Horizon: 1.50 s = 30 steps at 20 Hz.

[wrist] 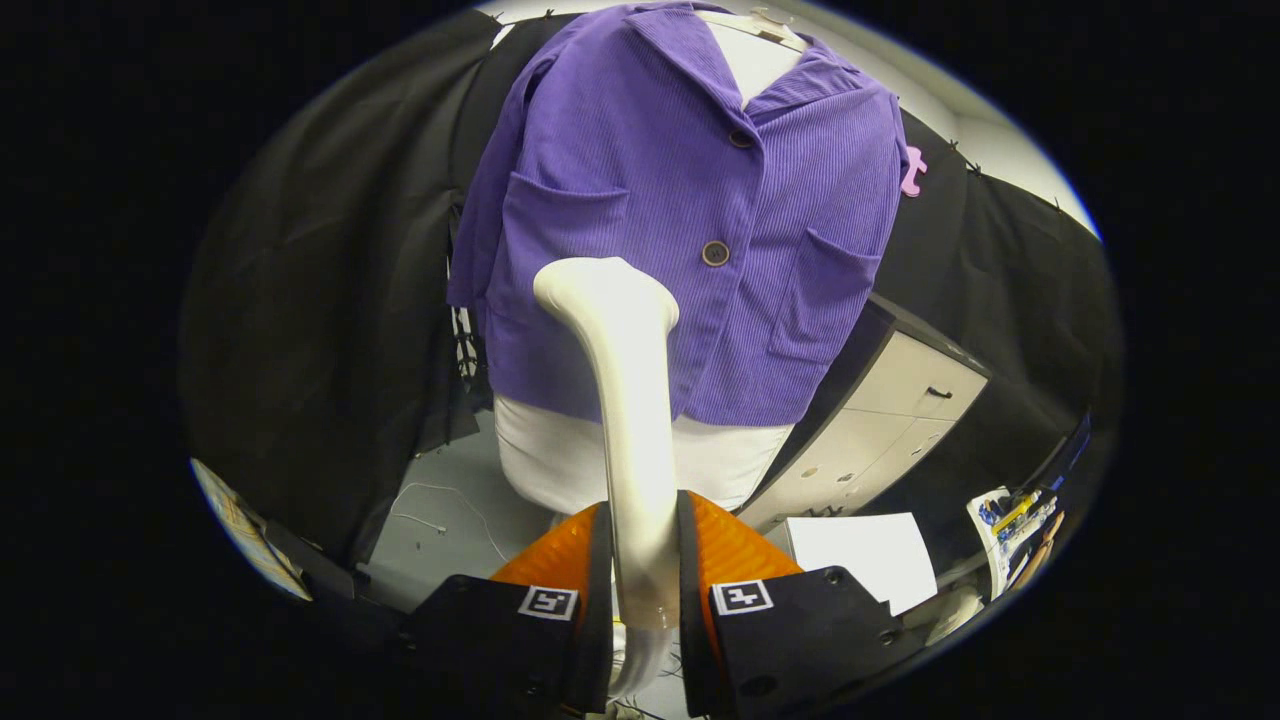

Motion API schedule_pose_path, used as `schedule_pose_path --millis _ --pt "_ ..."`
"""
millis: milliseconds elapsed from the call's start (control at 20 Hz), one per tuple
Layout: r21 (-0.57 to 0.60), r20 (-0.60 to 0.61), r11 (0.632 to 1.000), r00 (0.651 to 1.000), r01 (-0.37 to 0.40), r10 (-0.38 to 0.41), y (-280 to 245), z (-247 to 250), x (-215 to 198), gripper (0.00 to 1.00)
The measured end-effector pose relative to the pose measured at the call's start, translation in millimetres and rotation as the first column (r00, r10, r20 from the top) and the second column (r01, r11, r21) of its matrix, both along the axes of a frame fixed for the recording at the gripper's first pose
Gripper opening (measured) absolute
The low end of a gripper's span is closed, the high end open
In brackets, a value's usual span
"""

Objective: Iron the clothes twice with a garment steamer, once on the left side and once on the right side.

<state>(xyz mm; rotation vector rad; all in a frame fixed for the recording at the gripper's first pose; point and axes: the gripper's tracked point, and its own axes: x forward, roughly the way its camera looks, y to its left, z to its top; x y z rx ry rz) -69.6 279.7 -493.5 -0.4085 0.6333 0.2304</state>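
Booth wall behind purple jacket point(690, 230) on mannequin point(620, 455); claw point(642, 560) clamps steamer point(625, 400), head against jacket's lower front.

Even indoor light from above, sharp focus, strong fisheye bending at edges, dark cloth surroundings, no glare

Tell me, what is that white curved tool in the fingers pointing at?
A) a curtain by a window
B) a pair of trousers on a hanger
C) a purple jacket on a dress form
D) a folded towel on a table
C: the gripper has both fingers pressed on the handle of the white garment steamer, whose head sits just ahead of the purple jacket worn by a white dress form.
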Motion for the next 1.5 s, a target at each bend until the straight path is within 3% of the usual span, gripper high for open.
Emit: schedule_pose_path --millis 400,700,1150,1500 --pt "0.010 -0.043 1.000 0.999 0.002 -0.001 -13.7 -15.7 -10.9 0.35" --pt "0.086 -0.016 0.996 0.999 0.038 -0.037 -41.2 24.0 -11.4 0.36" --pt "0.156 0.053 0.977 0.987 0.145 -0.155 -118.7 85.3 9.2 0.36" --pt "0.210 0.123 0.941 0.948 0.263 -0.293 -205.3 138.8 32.1 0.35"
